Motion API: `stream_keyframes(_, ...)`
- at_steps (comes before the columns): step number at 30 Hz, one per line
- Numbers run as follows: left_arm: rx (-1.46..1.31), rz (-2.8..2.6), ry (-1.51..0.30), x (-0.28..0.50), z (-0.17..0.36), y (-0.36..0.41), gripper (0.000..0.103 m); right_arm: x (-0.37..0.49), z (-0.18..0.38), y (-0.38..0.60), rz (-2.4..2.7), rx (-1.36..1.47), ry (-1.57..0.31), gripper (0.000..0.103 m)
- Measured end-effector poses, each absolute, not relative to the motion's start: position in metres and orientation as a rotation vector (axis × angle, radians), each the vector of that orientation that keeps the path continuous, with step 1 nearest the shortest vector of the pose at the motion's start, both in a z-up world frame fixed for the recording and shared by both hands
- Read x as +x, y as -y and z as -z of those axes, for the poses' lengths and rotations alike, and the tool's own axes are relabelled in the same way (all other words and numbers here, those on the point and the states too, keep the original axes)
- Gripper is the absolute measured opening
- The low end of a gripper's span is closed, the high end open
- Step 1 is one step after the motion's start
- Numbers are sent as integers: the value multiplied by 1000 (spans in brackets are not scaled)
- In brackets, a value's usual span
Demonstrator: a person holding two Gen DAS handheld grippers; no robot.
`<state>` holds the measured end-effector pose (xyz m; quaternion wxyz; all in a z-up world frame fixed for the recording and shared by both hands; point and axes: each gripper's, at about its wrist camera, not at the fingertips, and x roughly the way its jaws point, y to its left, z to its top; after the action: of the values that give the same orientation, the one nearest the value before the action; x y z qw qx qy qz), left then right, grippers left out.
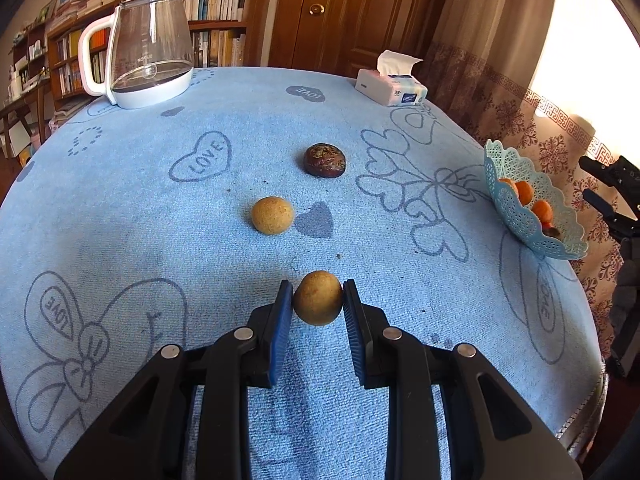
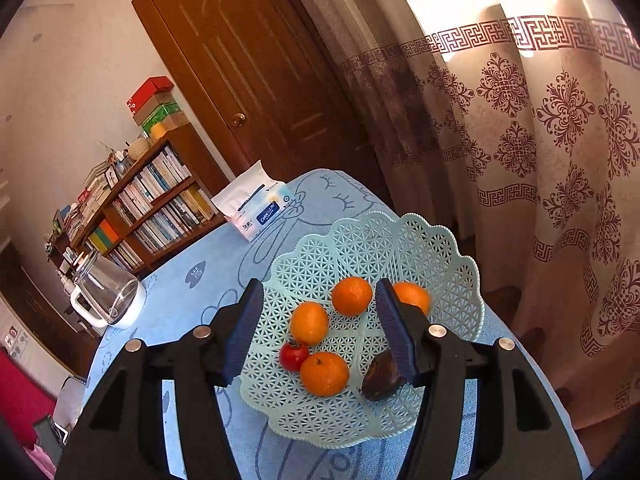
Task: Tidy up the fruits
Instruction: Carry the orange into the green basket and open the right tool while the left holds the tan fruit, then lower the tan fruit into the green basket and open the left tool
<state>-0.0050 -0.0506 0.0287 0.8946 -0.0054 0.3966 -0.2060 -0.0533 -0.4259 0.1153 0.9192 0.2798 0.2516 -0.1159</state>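
A round tan-brown fruit with a rough, speckled skin (image 1: 318, 298) sits pinched between the blue ribbed pads (image 1: 283, 320) of the left gripper (image 1: 317, 300), one pad pressed on each side, over the near part of the light-blue towel-like tablecloth printed with hearts and "LOVE" (image 1: 160, 208). Whether the fruit rests on the cloth or is just off it cannot be told. Beyond it lies a second round tan fruit (image 1: 272, 215), and farther on a dark purple-brown wrinkled fruit (image 1: 324, 160); the three stand well apart in a rough line, with bare cloth on both sides.

At the table's right edge stands the pale turquoise perforated plastic basket with a scalloped rim (image 2: 360, 240). In it lie four orange mandarins (image 2: 324, 373), a small red fruit (image 2: 293, 356) and a dark brown fruit (image 2: 380, 380).

The right gripper (image 2: 320, 328) hangs above the basket, pointing down into it, its fingers spread wide and holding nothing.

At the far edge of the table are a clear glass kettle with white handle and base (image 1: 148, 48) on the left and a white tissue pack (image 1: 390, 86) on the right. A patterned curtain (image 2: 540, 140) hangs close behind the basket.
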Motion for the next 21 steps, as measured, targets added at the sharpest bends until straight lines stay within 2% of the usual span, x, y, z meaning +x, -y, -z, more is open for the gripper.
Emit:
stream_keyframes(12,73,601,-763,-11,-61,133,26,-64,-126,444,238,649,-472,93)
stream_keyframes(21,143,713,-705,-16,-82,199,26,-74,-134,457,245,700,-428,97)
